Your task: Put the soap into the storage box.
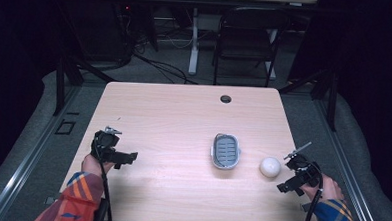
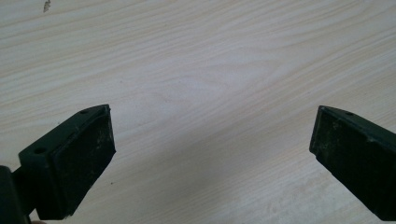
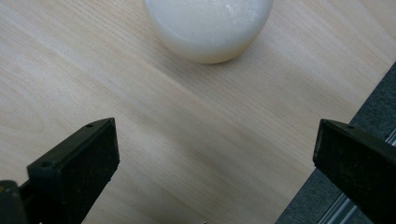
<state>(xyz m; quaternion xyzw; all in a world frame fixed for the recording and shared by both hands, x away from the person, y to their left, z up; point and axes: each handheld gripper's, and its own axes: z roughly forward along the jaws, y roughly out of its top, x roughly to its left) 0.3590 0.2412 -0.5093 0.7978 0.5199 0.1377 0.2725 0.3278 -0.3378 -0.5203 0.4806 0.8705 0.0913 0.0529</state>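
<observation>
A round white soap bar (image 1: 270, 167) lies on the wooden table (image 1: 183, 120) at the right, beside a grey soap dish (image 1: 226, 151) with a slotted insert. My right gripper (image 1: 286, 187) stands open just right of the soap, near the table's right edge. In the right gripper view the soap (image 3: 208, 25) sits ahead of the wide-apart jaws, with nothing between them (image 3: 215, 163). My left gripper (image 1: 126, 158) is open over bare wood at the table's left. The left gripper view has only tabletop between its spread jaws (image 2: 212, 158).
A cable hole (image 1: 226, 99) sits near the table's far edge. Behind the table stand a black folding chair (image 1: 247, 40) and a white desk leg (image 1: 193, 40). Grey floor and a metal rail (image 3: 355, 196) run along the table's right side.
</observation>
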